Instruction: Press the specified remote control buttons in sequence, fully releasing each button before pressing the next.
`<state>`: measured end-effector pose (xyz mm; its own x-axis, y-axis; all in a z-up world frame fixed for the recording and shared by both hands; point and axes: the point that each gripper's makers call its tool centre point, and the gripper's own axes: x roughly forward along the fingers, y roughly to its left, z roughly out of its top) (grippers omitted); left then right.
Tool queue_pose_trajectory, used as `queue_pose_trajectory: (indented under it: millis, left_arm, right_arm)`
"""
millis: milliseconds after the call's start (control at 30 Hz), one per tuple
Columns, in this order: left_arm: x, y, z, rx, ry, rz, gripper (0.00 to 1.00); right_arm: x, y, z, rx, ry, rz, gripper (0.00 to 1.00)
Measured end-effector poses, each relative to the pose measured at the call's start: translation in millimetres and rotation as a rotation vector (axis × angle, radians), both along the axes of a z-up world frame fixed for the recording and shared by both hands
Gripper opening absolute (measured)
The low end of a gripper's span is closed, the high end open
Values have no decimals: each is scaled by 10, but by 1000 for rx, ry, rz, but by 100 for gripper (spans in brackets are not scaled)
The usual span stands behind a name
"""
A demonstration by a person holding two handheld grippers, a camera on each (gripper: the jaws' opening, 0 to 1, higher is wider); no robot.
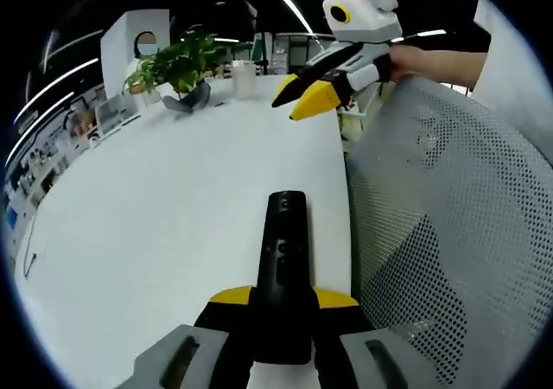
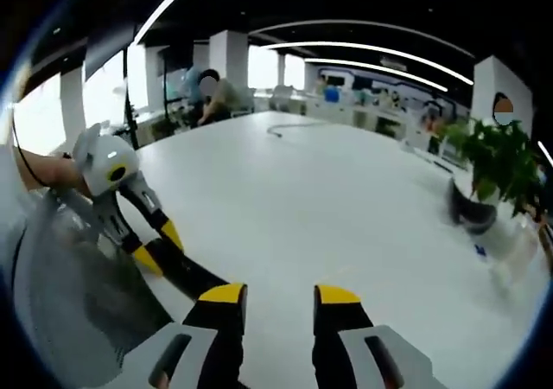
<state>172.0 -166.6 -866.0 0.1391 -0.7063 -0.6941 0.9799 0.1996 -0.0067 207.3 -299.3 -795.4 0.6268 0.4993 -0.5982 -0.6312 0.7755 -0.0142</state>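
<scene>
A slim black remote control sticks out forward over the white table, and my left gripper is shut on its near end. In the right gripper view the left gripper comes in from the left with the remote pointing toward the right jaws. My right gripper stands open with nothing between its yellow tips. In the left gripper view a hand holds the right gripper in the air above the table's far right edge, well beyond the remote's tip.
A potted plant and a cup stand at the table's far end. A grey mesh chair back rises just right of the table edge. A cable lies far across the table, where a person sits.
</scene>
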Motion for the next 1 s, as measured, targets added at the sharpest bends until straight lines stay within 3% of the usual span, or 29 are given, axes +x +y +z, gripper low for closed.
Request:
queue_pose_trajectory:
  millis: [200,267,300,500,700,800,833,900,967,1000]
  left_arm:
    - [-19,-4,8,-24,-16,-38,24]
    - [-60,-36,27,-47,-67,-124,24]
    - [-117,-48,25,-61,-59,-153,24]
    - [-87,-42,16,-68,-3,-103,25]
    - [-118,-57,16,-57,6,-96,29]
    - [-103,-52,12,-57,2,-91,25]
    - [-109,-42,12,-49,-24,-133,25]
    - [-114,-40,9,-57,-4,-107,25]
    - [-115,-42,6,-61,-7,-113,24]
    - [-121,-44,11,-65,-10,-119,24]
  right_arm:
    - [-82,117,-42,10,37,70,22]
    - [-99,139,-60,-7,41,84,21]
    - [-104,142,-82,-21,45,91,21]
    - [-125,148,-99,-24,58,100,20]
    - [-142,167,-104,-19,64,110,19]
    - [-163,185,-114,-24,70,124,17]
    - [-178,202,-118,-22,75,136,16]
    - [-246,279,-120,-26,74,229,14]
    - [-288,358,-92,41,106,226,10]
    - [-341,414,-78,54,115,282,7]
